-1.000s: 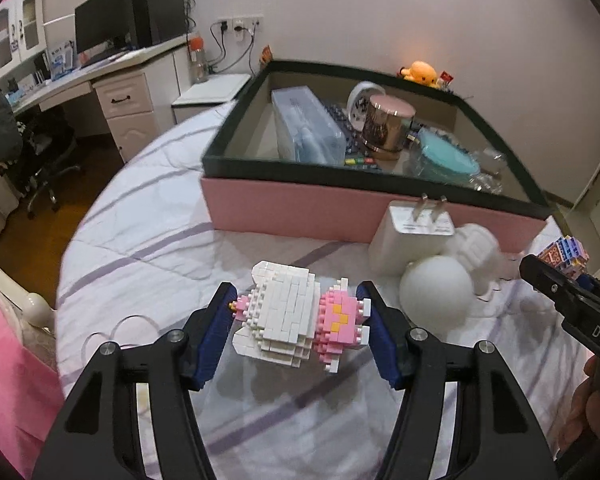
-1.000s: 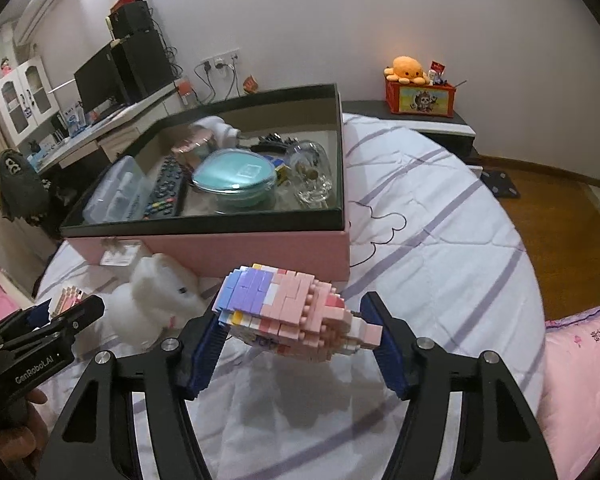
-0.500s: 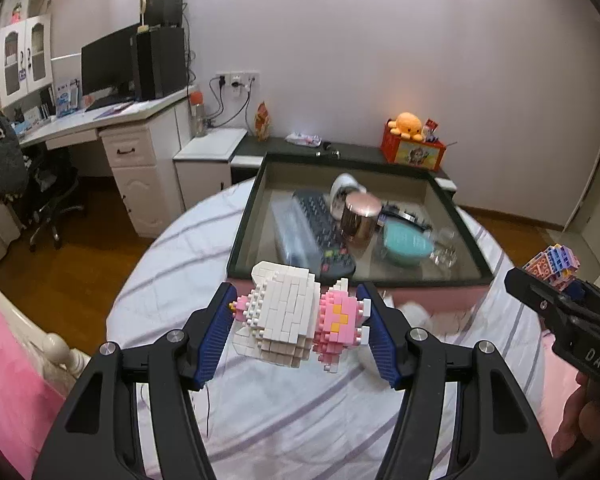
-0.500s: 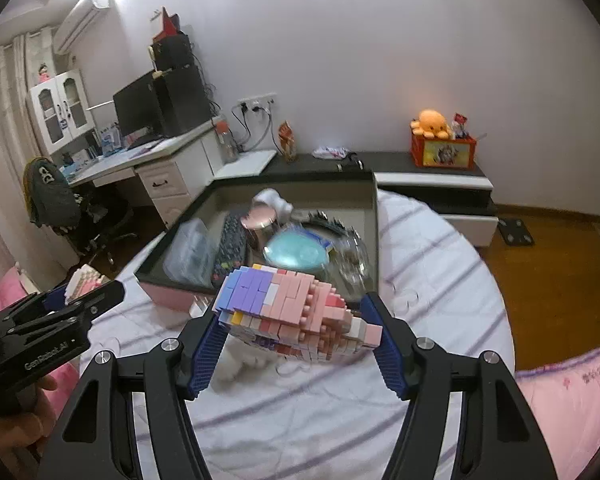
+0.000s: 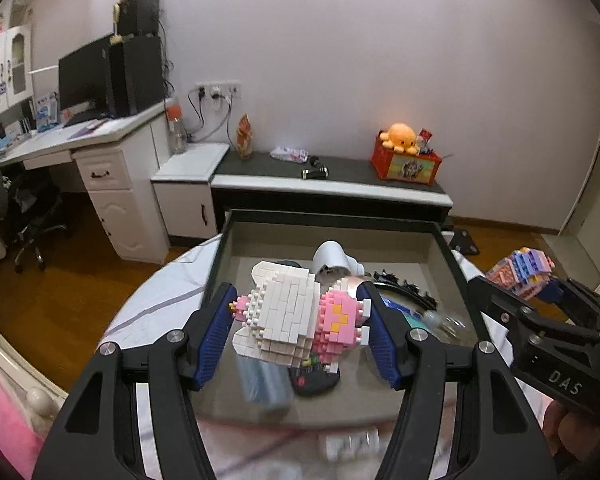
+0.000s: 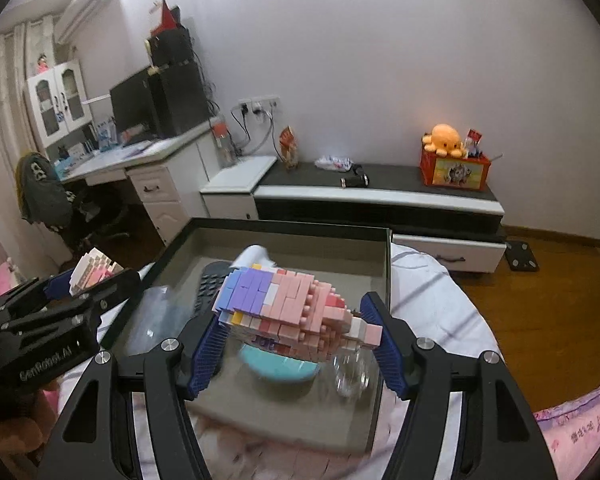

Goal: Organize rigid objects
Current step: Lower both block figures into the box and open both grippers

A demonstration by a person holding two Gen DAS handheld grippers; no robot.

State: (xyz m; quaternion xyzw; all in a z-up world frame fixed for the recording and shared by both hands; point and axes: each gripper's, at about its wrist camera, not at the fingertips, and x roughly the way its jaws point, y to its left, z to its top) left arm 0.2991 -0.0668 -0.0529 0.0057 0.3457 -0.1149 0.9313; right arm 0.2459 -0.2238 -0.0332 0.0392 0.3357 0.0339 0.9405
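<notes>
the left gripper (image 5: pixel 300 330) has its fingers clenched on a white and pink brick figure (image 5: pixel 296 326); the right gripper (image 6: pixel 290 334) grips a pink and purple brick model (image 6: pixel 292 312). both are carried high above the open box (image 5: pixel 336 224) on the bed, likely ready to drop in.

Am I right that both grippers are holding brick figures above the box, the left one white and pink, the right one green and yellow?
Not quite: the right gripper holds a pink and purple brick figure, not a green and yellow one, as the right wrist view shows. The rest stands: the left gripper holds the white and pink brick figure, both above the box.
</notes>
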